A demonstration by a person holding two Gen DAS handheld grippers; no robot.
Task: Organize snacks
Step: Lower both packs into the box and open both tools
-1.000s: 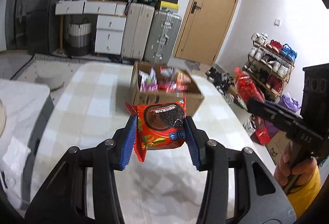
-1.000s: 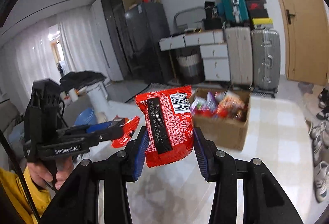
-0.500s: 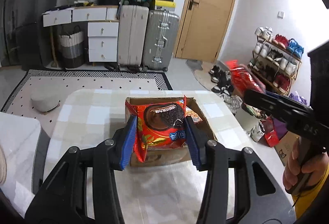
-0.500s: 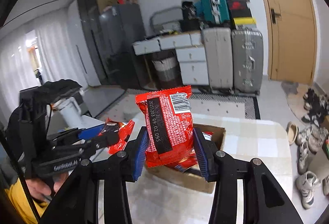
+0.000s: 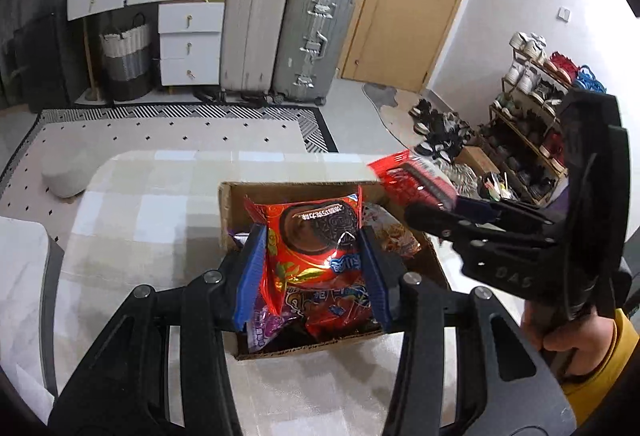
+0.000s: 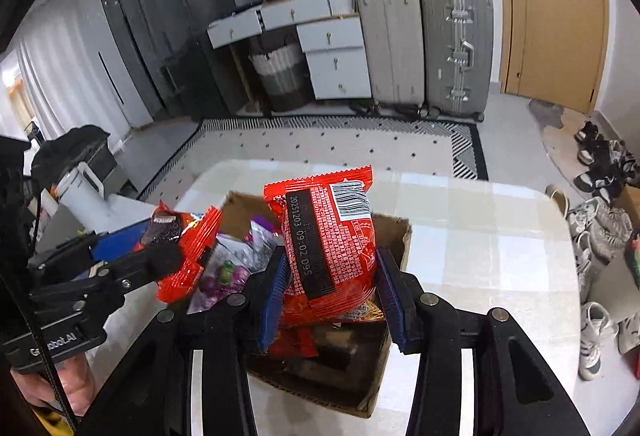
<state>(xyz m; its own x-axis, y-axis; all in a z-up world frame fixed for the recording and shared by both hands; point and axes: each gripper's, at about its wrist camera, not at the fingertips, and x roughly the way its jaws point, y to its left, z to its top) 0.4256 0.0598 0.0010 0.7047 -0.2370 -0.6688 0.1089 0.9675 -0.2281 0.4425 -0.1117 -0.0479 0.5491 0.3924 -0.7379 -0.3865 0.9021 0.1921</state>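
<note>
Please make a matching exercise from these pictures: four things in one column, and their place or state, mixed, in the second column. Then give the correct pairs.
1. cookie packet
2. barcode packet
3. cardboard box
4. silver suitcase

A. stands on the floor beside the door
B. held in the left gripper
C. sits on the checked tablecloth, open, with snacks inside
D. held in the right gripper

Pairs: 1-B, 2-D, 3-C, 4-A

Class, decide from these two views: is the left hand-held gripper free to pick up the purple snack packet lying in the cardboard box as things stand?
Probably not. The left hand-held gripper is already shut on a red cookie packet, which hangs over the purple snack packet in the cardboard box. It would likely have to let go of the cookie packet first.
</note>
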